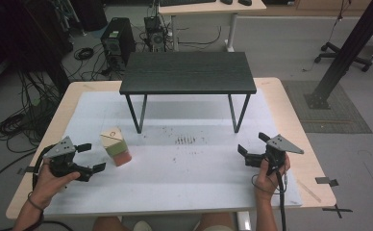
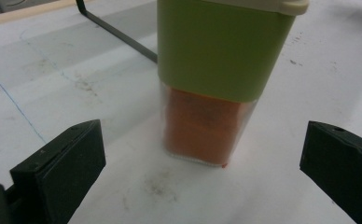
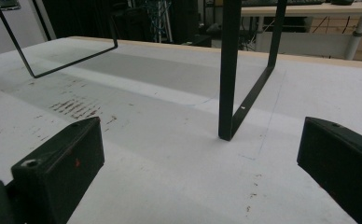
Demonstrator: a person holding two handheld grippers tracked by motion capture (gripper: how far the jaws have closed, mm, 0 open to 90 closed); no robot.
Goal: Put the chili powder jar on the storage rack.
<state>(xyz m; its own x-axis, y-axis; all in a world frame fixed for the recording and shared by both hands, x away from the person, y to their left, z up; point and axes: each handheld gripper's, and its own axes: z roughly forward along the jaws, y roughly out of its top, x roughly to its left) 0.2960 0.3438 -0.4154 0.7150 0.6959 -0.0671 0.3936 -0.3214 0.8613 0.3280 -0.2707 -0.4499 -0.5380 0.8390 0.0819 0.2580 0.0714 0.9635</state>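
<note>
Each hand holds a black gripper, the left gripper and the right gripper, with blocky black jaws. Each carries a grey three-cornered plate on top and a trailing black cable. The left wrist wears a dark band.

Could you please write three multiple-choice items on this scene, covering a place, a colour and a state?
1. Where does the container stand?
A. on the black shelf
B. on the white mat by the left tool
C. on the floor

2. What colour is its upper band?
A. green
B. blue
C. black

3. How are the left tool's jaws?
A. shut on the container
B. open, container ahead of them
C. shut on nothing

Answers: 1 B, it stands on the mat; 2 A, green above orange; 3 B, both jaws apart, untouching.
</note>
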